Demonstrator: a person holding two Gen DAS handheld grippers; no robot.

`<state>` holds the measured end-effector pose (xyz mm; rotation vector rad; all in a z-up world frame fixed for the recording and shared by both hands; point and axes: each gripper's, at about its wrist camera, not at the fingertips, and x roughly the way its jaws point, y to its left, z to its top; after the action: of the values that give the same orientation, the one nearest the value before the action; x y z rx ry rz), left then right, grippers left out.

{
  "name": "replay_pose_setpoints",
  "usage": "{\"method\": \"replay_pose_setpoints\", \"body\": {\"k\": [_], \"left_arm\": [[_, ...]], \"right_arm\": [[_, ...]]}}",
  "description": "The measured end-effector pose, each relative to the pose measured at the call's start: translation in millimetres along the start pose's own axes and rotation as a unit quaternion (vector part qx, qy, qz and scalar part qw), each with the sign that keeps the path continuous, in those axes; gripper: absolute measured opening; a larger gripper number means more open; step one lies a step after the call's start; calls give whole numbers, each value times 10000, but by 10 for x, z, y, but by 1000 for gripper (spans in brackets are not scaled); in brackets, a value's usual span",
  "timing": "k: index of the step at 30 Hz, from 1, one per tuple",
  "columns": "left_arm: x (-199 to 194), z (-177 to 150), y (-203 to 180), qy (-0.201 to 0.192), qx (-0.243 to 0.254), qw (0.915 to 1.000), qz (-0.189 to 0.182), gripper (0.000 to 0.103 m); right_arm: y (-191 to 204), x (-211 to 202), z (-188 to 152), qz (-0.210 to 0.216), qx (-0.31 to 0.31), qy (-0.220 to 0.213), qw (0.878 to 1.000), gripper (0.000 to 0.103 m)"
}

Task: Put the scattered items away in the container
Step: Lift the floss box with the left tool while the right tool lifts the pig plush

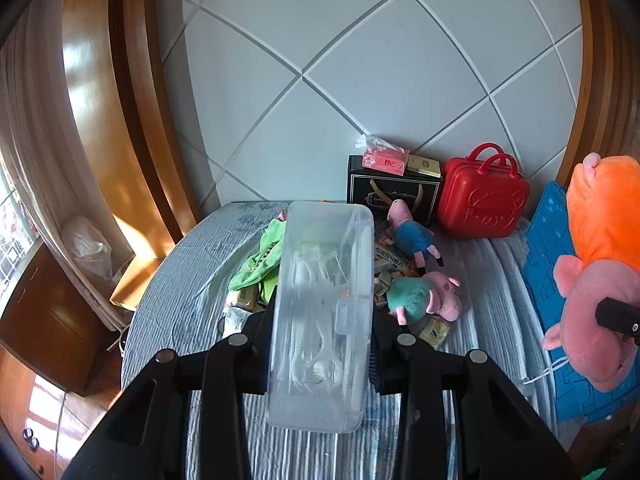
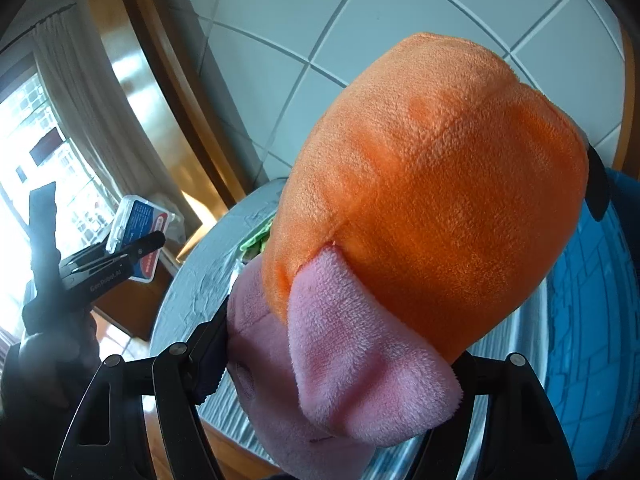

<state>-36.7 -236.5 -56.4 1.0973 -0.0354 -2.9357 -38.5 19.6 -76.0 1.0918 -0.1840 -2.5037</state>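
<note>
My left gripper (image 1: 320, 332) is shut on a clear plastic box (image 1: 324, 312) of white floss picks and holds it above the bed. The box and left gripper also show at the left of the right wrist view (image 2: 138, 236). My right gripper (image 2: 340, 360) is shut on a pink pig plush in an orange dress (image 2: 432, 208), which fills that view; it also shows at the right edge of the left wrist view (image 1: 600, 264). A blue crate (image 1: 556, 280) lies on the bed under the plush. Two small pig plushes (image 1: 424, 296), a green cloth (image 1: 260, 256) and small packets lie scattered on the bed.
A red toy suitcase (image 1: 482, 196) and a black gift bag (image 1: 392, 192) with tissue packs stand at the back against the white padded headboard (image 1: 360, 60). A wooden nightstand (image 1: 132, 276) and a curtained window are at the left of the bed.
</note>
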Motion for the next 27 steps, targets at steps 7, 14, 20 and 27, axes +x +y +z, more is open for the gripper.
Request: {"method": "replay_pose_setpoints", "body": {"k": [7, 14, 20, 27], "left_arm": [[-175, 89, -540, -95, 67, 9999, 86, 34], [-289, 200, -1212, -203, 198, 9996, -19, 34], [-380, 296, -1824, -285, 459, 9983, -219, 34], [-461, 401, -2504, -368, 808, 9946, -529, 34]], "right_arm": [[-350, -269, 21, 195, -77, -109, 9997, 73], [-702, -532, -43, 285, -114, -129, 9994, 73], [-989, -739, -119, 265, -35, -220, 9994, 74], [-1429, -1120, -244, 105, 260, -458, 9986, 74]]}}
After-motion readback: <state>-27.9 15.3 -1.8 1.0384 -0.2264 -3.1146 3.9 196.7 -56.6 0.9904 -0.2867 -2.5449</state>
